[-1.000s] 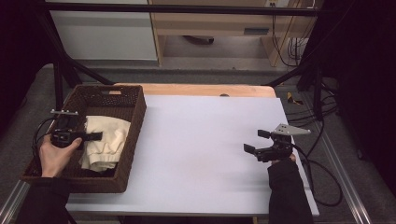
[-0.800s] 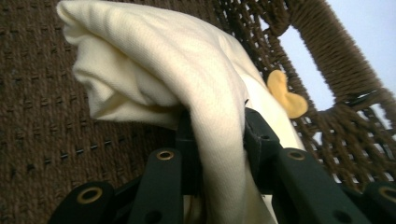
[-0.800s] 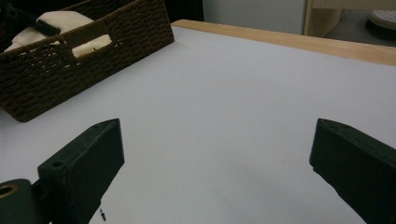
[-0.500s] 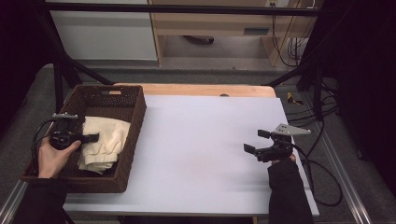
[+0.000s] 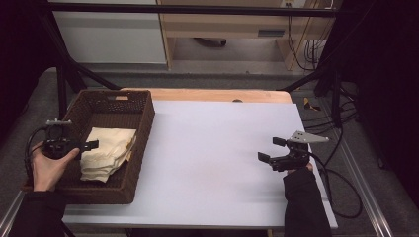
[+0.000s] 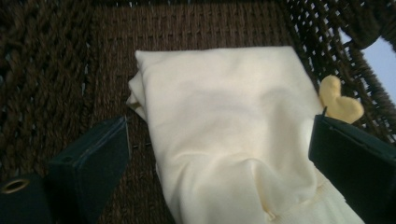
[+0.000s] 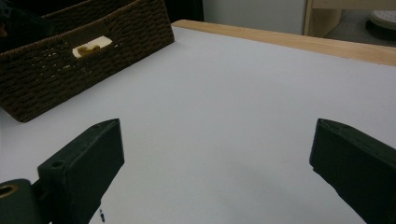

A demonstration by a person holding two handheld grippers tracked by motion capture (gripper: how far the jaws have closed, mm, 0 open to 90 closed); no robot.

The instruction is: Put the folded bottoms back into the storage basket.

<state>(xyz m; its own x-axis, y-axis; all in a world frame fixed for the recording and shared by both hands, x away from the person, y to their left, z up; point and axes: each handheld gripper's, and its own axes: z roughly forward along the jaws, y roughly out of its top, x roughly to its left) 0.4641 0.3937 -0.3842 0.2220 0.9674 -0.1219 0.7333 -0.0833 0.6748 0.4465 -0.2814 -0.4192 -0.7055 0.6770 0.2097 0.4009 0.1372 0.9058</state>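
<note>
Over the last second the left gripper has slid nearer and a little left along the basket, and it now hangs above the near half of the folded cloth, its tip just over the cloth's left edge. The cloth itself has not moved: it lies flat in the basket, toward the right wall and the near end, with a small yellow tab poking against the weave on that side. In the left gripper view the fingers are spread wide, one over bare wicker to the cloth's left and the other over its right edge, so the folded stack sits between them and nothing is pinched yet. That reads as lining up for a grab: the gripper seems set to drop and close across the cloth's width, though a bite this wide may catch only the top layers. To the right, the table is bare white. At the far right the right gripper has stayed put above the table's right side, fingers spread and holding nothing, apparently waiting for the cloth to come out.
</note>
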